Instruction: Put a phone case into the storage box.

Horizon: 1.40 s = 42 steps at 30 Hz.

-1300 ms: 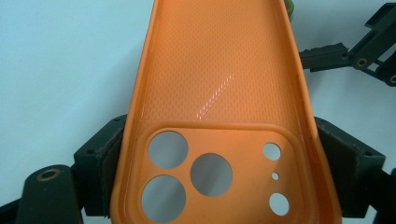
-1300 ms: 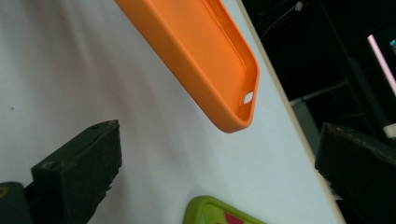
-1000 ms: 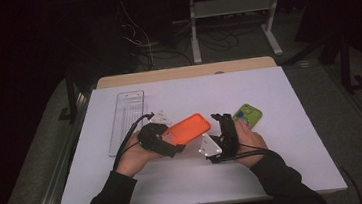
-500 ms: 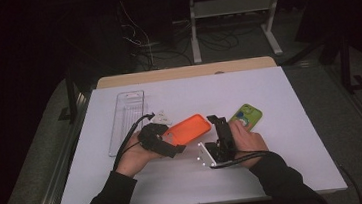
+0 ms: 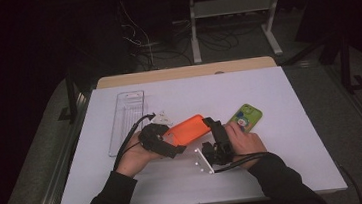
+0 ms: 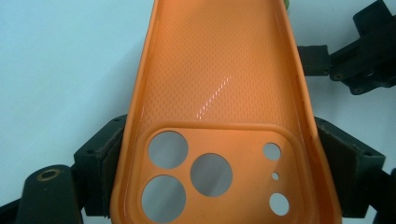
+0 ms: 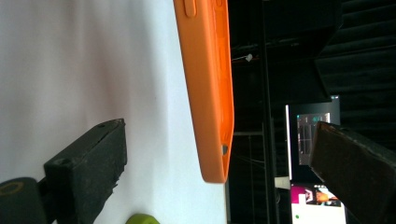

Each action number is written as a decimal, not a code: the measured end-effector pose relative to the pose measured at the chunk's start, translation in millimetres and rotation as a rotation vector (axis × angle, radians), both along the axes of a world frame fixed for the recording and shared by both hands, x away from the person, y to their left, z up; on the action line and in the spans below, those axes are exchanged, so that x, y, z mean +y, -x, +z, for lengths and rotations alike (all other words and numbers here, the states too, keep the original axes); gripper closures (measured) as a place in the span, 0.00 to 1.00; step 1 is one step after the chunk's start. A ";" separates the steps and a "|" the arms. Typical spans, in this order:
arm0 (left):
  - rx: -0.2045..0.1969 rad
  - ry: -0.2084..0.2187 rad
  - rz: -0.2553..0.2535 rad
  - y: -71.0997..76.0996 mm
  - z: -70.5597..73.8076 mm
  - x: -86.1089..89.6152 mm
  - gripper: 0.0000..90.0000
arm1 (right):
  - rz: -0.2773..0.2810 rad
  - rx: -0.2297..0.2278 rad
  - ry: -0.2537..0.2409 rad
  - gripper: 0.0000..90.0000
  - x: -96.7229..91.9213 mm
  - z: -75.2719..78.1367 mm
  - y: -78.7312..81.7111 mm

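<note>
Moved: right gripper [image 5: 210,125] edged in toward orange case [image 5: 187,130]; left gripper [image 5: 170,143] put.
Left claw: we see it clamped on case's camera end, held above table [image 5: 279,102].
Right claw: wide open, case's free end between jaws, untouched.
Progress: we judge second grip pending; green phone [image 5: 243,116] lies uncased just beside.

In the left gripper view, the orange phone case [image 6: 219,116] runs off the top and bottom edges, so both its ends are cut off. In the right gripper view the same case leaves the top edge, and a green object [image 7: 140,218] shows as a mere sliver at the bottom edge. In the high view, the green phone [image 5: 245,117] is partly covered by the right hand [image 5: 243,138]; its screen design is too small to read. The clear tray [image 5: 126,122] possibly holds something, but the view cannot settle it.
</note>
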<state>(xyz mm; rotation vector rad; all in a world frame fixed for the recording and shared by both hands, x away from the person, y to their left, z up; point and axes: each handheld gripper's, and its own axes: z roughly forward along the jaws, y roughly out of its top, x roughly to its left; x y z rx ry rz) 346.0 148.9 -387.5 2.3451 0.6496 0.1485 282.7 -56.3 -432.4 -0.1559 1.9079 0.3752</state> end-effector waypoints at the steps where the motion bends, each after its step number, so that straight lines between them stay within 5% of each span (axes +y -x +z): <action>1: -0.001 -0.003 -0.004 0.1 0.2 -0.1 0.17 | 0.008 -0.020 0.002 0.05 0.7 -0.2 0.1; 6: 0.006 0.022 0.004 2.3 -0.2 -3.1 0.17 | 0.019 -0.051 0.019 0.15 4.1 -0.7 3.4; 8: 0.003 -0.001 -0.020 1.6 0.5 -2.2 0.17 | 0.013 -0.057 0.020 0.20 4.9 -0.8 4.6; 10: 0.002 0.005 -0.018 2.0 0.2 -2.9 0.17 | 0.014 -0.051 0.037 0.25 5.8 0.1 5.1; 11: 0.003 0.003 -0.023 2.5 0.3 -3.4 0.17 | 0.011 -0.056 -0.005 0.28 7.0 -1.0 5.8; 22: 0.003 0.008 -0.037 4.0 -0.5 -5.6 0.17 | 0.021 -0.054 0.037 0.54 10.7 -4.2 7.8; 42: 0.003 0.003 -0.046 4.0 -1.2 -6.4 0.17 | 0.058 -0.051 0.053 0.81 13.7 -4.3 12.4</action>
